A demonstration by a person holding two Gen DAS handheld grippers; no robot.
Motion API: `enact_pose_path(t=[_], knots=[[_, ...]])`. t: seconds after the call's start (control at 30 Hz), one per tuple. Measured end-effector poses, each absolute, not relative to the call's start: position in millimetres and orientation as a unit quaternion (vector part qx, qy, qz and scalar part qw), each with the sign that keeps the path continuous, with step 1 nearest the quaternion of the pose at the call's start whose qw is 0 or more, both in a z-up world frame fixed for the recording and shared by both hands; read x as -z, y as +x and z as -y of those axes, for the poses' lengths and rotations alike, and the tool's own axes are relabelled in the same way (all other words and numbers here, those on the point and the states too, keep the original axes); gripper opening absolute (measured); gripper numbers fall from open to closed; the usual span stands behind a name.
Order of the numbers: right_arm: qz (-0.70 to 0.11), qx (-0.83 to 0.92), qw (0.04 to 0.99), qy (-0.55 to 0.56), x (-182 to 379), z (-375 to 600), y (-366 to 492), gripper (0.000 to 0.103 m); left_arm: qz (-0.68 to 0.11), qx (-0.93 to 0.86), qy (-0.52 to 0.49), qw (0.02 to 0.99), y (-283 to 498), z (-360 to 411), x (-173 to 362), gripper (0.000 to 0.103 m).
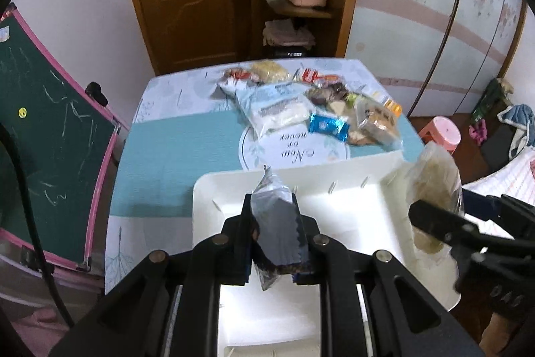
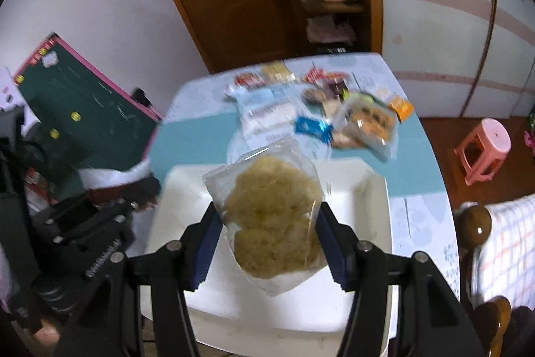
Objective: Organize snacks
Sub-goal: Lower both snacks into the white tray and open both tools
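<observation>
Left gripper [image 1: 271, 206] pinches a dark snack packet [image 1: 279, 223]; right gripper [image 2: 267, 216] clamps a clear bag of pale noodles [image 2: 272, 216], both over a white tray [image 1: 351, 206]. Tablecloth [image 1: 174, 163] reads "Now or never".

My left gripper [image 1: 271, 235] and right gripper [image 2: 267, 243] are black, silver-riveted linkages with blue finger pads; my cuff [image 2: 113, 176] is white.
</observation>
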State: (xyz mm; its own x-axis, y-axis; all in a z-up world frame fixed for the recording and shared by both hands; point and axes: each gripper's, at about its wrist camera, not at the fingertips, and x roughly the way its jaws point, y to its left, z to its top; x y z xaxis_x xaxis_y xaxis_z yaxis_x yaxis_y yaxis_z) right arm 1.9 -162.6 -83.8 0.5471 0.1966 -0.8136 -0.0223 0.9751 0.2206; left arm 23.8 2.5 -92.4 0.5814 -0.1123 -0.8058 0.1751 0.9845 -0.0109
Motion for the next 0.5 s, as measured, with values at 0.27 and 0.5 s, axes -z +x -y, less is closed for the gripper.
enact_pose_path(t=[0.27,0.5], knots=[[-0.531,-0.051,0.842,0.084,131.7,153.9,5.7,0.058,-0.496,0.072,0.038,0.865,25.7,2.6,123.6,0.024],[-0.533,-0.046,0.839,0.099,136.5,155.7,6.2,0.058,-0.490,0.038,0.032,0.870,26.4,-4.2,121.8,0.083]])
